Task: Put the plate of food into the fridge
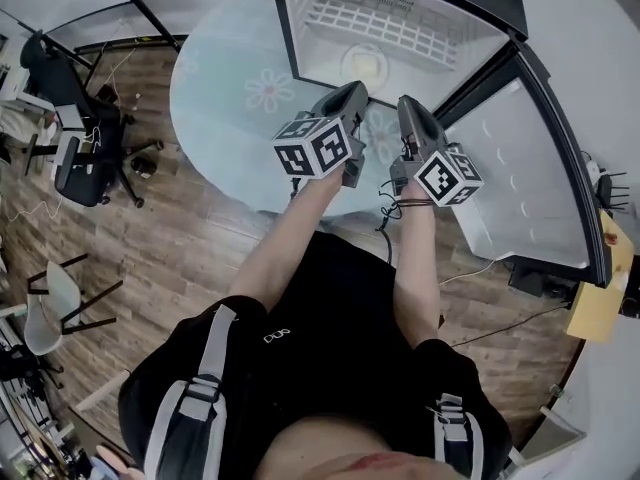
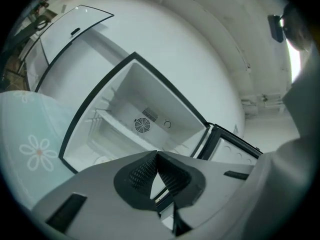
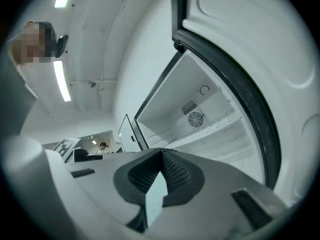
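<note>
The small fridge (image 1: 305, 38) stands open ahead of me, its door (image 1: 530, 178) swung out to the right. On its floor, under a white wire shelf (image 1: 370, 20), lies a pale round plate (image 1: 362, 65) with something yellowish on it. My left gripper (image 1: 352, 92) and right gripper (image 1: 408, 108) hover side by side just in front of the opening, both shut with nothing in them. In the left gripper view the gripper (image 2: 157, 154) points at the fridge interior (image 2: 127, 101). In the right gripper view the gripper (image 3: 161, 152) faces the same cavity (image 3: 200, 119) beside the door (image 3: 260, 59).
A round glass table (image 1: 225, 98) with flower prints sits left of the fridge, under my left gripper. Black office chairs (image 1: 85, 158) and a white chair (image 1: 55, 303) stand at the far left on the wood floor. A wooden box (image 1: 600, 288) is at the right edge.
</note>
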`<state>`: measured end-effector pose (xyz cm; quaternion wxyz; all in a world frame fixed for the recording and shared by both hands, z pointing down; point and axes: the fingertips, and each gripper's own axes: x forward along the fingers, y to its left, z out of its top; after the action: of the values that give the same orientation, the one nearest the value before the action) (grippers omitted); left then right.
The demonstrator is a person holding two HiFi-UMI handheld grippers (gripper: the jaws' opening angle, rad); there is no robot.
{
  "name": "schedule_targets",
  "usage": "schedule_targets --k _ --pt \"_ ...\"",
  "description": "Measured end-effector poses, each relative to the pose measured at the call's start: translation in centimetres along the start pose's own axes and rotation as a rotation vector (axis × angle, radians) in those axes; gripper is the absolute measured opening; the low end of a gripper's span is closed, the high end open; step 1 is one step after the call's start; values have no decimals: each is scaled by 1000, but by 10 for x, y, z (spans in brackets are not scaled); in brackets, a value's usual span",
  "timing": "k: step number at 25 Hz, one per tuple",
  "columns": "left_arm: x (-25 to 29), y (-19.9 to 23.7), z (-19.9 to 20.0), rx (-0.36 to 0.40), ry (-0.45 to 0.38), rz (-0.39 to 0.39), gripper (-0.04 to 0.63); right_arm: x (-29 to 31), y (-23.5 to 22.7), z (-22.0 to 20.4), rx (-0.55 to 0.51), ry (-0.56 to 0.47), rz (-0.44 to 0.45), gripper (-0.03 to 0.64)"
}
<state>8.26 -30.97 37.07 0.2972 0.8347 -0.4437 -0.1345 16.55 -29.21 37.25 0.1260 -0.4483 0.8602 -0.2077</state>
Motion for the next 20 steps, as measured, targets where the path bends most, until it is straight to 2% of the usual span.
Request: schedule_targets --k 5,11,15,20 --pt "-20 -32 -7 151 -3 -30 -11 -24 19 4 -143 34 -1 0" --pt "-40 -43 -4 283 -17 9 -11 -35 35 3 -285 89 -20 -2" --pt "-52 -54 -14 315 -8 8 -11 -49 41 0 -303 86 -27 -2" --pt "-51 -57 -16 323 1 -6 -11 -48 45 2 -394 106 -47 -2"
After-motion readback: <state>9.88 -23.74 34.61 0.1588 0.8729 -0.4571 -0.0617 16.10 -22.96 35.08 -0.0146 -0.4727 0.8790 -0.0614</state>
